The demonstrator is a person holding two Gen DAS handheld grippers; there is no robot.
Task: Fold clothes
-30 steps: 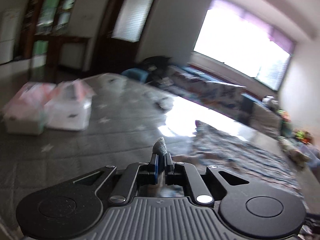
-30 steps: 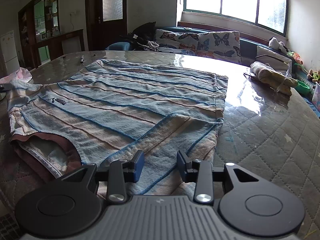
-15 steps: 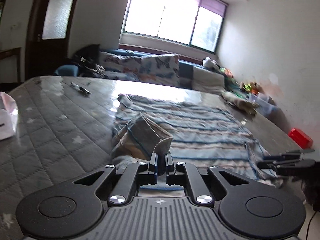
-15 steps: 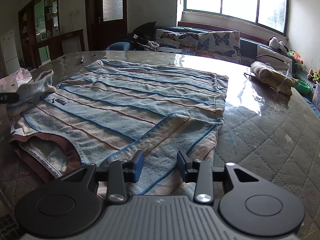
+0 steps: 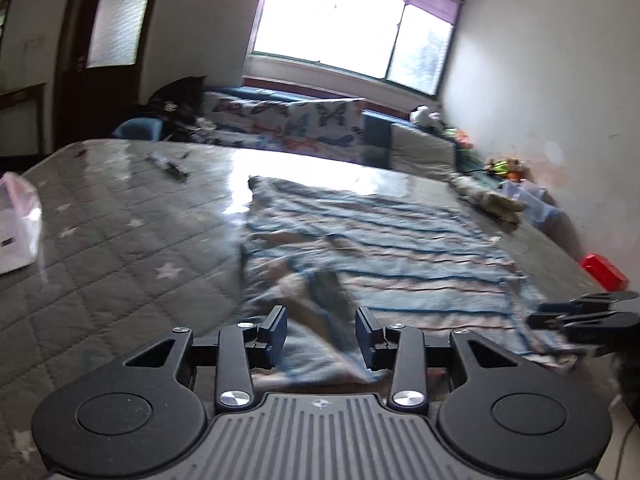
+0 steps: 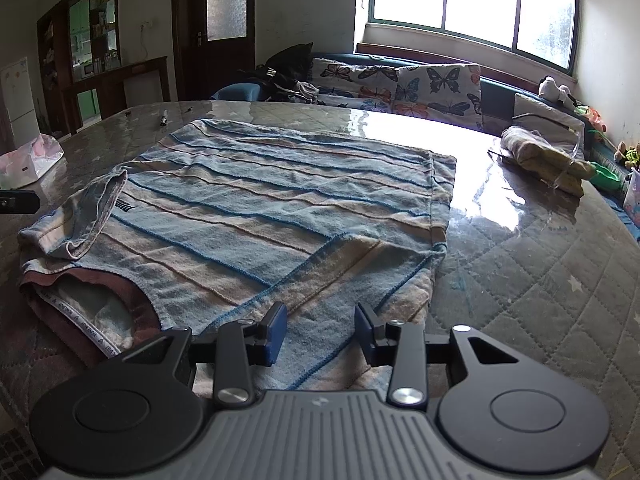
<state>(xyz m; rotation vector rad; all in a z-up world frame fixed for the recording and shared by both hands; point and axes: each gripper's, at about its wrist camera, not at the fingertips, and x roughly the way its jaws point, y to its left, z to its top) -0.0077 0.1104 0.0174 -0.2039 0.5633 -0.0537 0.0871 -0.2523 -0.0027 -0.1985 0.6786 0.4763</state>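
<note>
Striped shirt [image 6: 280, 208] flat beyond right gripper [image 6: 321, 332] jaws parted empty, left gripper [image 5: 321, 334] jaws opening, seemingly clear of cloth.

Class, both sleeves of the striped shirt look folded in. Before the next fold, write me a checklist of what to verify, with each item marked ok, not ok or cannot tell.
1. Left sleeve lies on the shirt, released: ok.
2. Left gripper free of cloth: ok, its jaws are opening and nothing is pinched between them.
3. Right sleeve folded onto the shirt: ok.
4. Right gripper open, holding nothing: ok.
5. Shirt flat, without wrinkles: not ok, the left sleeve is bunched.
6. Pen clear of the shirt: ok, it lies apart, beyond the far edge.
</note>
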